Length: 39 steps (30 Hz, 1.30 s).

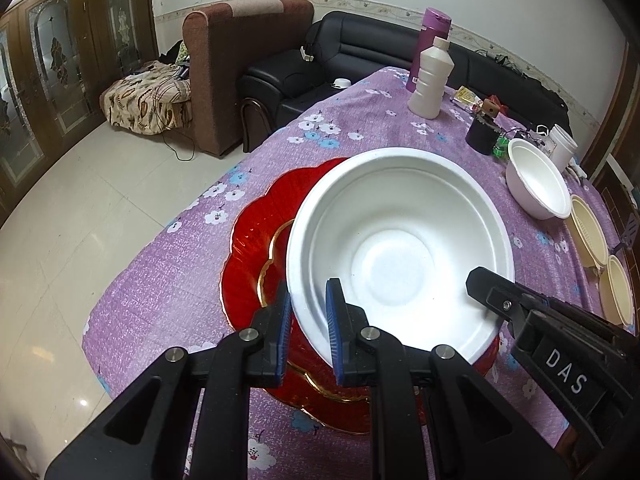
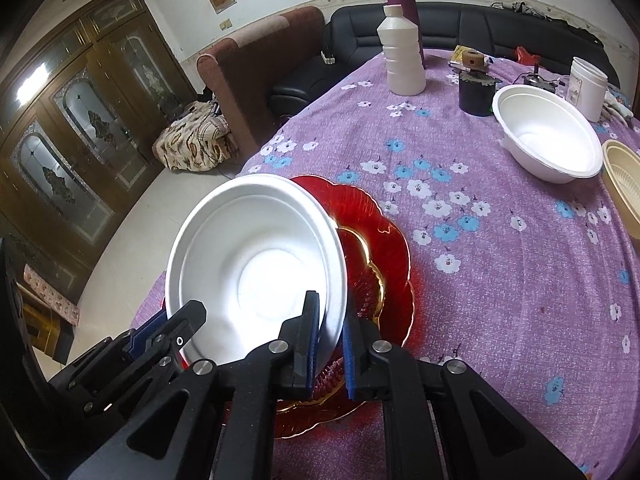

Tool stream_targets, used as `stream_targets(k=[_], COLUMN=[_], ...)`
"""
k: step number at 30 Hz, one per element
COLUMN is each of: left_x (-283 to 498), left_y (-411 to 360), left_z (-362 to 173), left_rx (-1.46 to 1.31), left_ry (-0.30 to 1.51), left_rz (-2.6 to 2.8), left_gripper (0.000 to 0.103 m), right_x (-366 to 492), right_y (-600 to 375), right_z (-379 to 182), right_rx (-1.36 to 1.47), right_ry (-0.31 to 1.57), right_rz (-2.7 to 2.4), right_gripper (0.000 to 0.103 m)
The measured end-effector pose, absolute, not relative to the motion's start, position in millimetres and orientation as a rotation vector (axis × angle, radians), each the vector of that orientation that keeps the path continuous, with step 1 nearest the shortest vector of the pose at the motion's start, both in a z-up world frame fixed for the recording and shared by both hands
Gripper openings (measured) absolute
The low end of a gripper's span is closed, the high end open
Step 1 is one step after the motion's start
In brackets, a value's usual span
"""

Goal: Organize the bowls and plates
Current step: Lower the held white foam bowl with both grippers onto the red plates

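My left gripper (image 1: 308,332) is nearly closed, its blue pads pinching the near-left rim of the large white foam bowl (image 1: 400,248), one pad inside the wall and one outside. The bowl sits tilted over the red scalloped plate (image 1: 256,240), near the table's left edge on the purple flowered tablecloth (image 1: 360,120); whether its base touches the plate I cannot tell. My right gripper (image 2: 330,344) is likewise almost shut, clamped on the bowl's near-right rim, with the rim squeezed between its pads. Further right, toward the table's far right corner, a second white foam bowl (image 2: 548,136) rests upright, well apart from the first. Just beside it at the right edge are cream-coloured bowls (image 1: 588,232).
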State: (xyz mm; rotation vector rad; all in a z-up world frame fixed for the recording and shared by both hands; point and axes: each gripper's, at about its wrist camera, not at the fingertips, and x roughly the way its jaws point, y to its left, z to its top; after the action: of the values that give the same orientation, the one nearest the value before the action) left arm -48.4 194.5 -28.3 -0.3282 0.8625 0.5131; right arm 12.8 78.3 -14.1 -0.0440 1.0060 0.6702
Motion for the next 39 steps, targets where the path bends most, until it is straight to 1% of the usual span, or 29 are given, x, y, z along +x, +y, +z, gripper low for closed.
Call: stream_targets(k=[39], left_x=[-46.4], left_y=[199.4], left_z=[-37.6], left_rx=[-0.344], left_ry=[0.902], left_rz=[0.533], left_gripper=[0.015], right_x=[17.6], right_y=[91.9], right_z=[-27.0], right_rx=[-0.095], right_ry=[1.041], right_rz=[0.674], right_gripper=[0.011])
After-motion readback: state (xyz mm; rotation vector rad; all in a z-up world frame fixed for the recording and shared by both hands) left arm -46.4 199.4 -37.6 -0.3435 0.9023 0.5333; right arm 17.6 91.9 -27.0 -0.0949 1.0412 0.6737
